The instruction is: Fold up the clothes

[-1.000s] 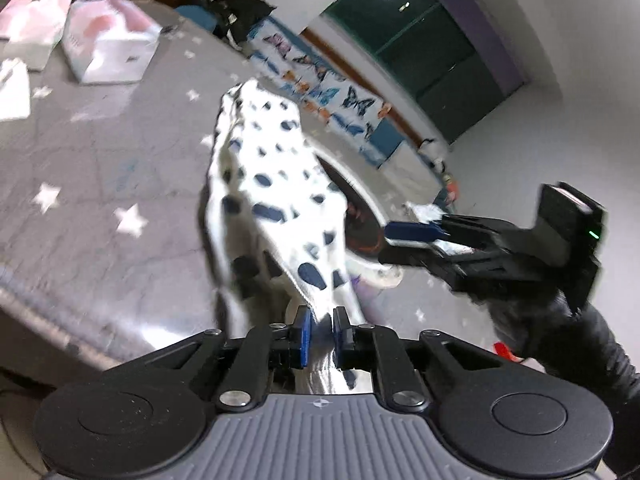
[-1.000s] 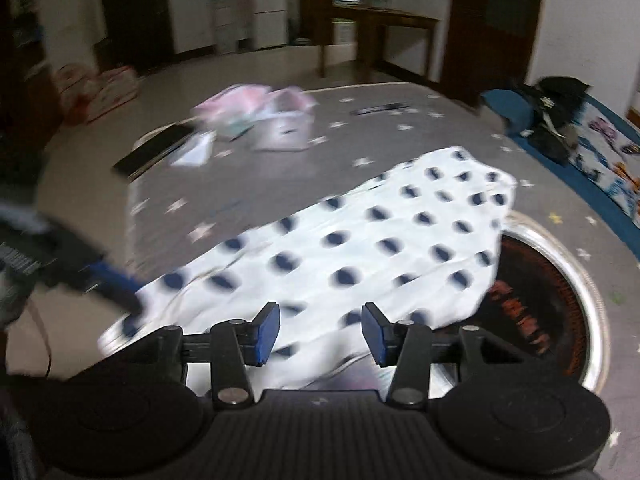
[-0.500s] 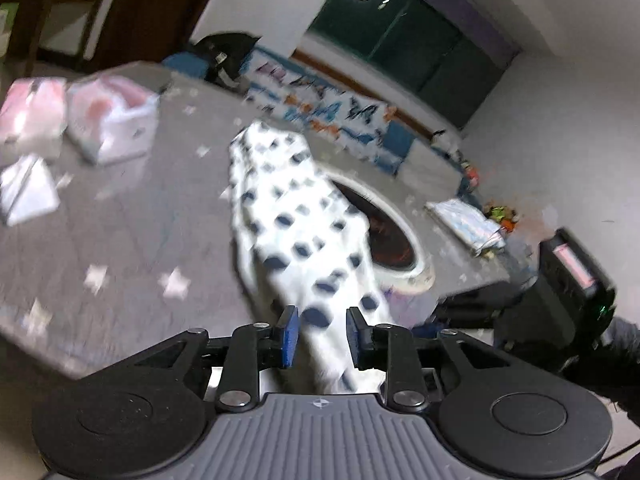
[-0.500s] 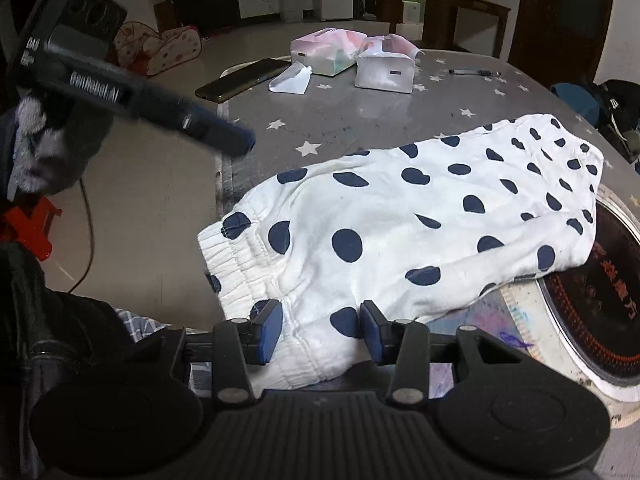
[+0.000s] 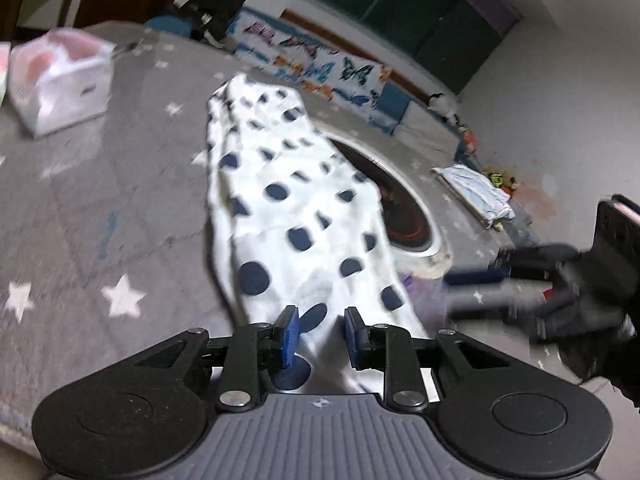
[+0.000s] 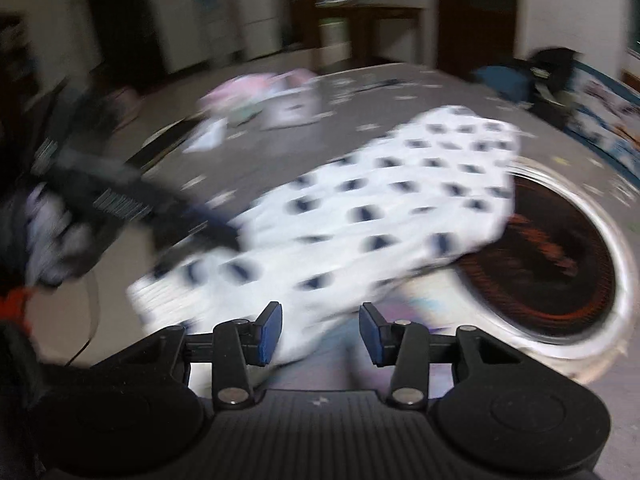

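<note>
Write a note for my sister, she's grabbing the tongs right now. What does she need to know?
Left tongs: open, holding nothing, hovering over the near end of the spotted trousers.
Right tongs: open too, empty, at the trousers' near edge.
The trousers lie stretched out long on the grey star tablecloth, one side overlapping the round cooker ring. The tissue box sits farther back, clear of them.
Done: looks folded lengthwise, though blur hides the layers.
Left: probably grab one end and fold it across to the other.
</note>
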A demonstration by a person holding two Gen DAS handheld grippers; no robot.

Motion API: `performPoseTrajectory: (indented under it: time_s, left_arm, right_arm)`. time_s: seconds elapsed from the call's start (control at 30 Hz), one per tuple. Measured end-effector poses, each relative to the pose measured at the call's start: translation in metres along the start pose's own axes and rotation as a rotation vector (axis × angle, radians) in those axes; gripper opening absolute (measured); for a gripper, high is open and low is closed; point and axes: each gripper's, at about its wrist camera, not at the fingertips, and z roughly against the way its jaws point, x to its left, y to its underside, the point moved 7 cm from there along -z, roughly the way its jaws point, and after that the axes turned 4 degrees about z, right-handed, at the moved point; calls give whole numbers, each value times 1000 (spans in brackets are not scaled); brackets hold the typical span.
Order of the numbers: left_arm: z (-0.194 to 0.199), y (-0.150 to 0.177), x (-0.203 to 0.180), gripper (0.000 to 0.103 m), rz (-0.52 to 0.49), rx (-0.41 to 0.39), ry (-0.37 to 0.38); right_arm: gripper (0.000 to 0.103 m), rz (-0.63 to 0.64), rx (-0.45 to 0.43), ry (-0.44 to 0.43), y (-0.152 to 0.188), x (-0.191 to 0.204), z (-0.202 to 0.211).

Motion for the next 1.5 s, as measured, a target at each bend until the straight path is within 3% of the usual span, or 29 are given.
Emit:
performPoseTrajectory:
  time_s: [0.13,0.27,0.6,0.67,0.77,0.83,0.97,1.2,1.33,1.5]
  left_arm:
    - [0,0,2,28,14,2,3]
    - [-2,-1,1,28,15,10,0]
    - [-4,-1,0,28,12,20,-4]
    - [-4,-1,0,28,13,21,-4]
    - [-4,-1,0,28,11,23,-6]
    - [-4,-1,0,28,8,24,-8]
    - [-4,-1,-1,28,0,25,-15]
    - [-4,-11,-8,29,-30,7,-7]
    - [-3,-21,-16,29,-59,-12,2]
    - [-2,-35,-26,30,-96,-36,12]
  right_arm:
    - [40,-113,-16,74,-9,-48,-14]
    - [38,-208,-37,86,-15,-85,-34]
    - [37,-321,-84,67,-26,-118,-72]
    - [34,-347,-91,50,-26,-121,-76]
    - [16,-379,-94,15,-24,-122,-81]
    - [5,-378,-102,17,-24,-120,-80]
    - [3,-331,-120,110,-30,-122,-64]
    - [7,-289,-64,180,-23,-122,-66]
    - [10,-235,-95,233,-33,-117,-49]
    - [15,-157,-118,178,-52,-91,-45]
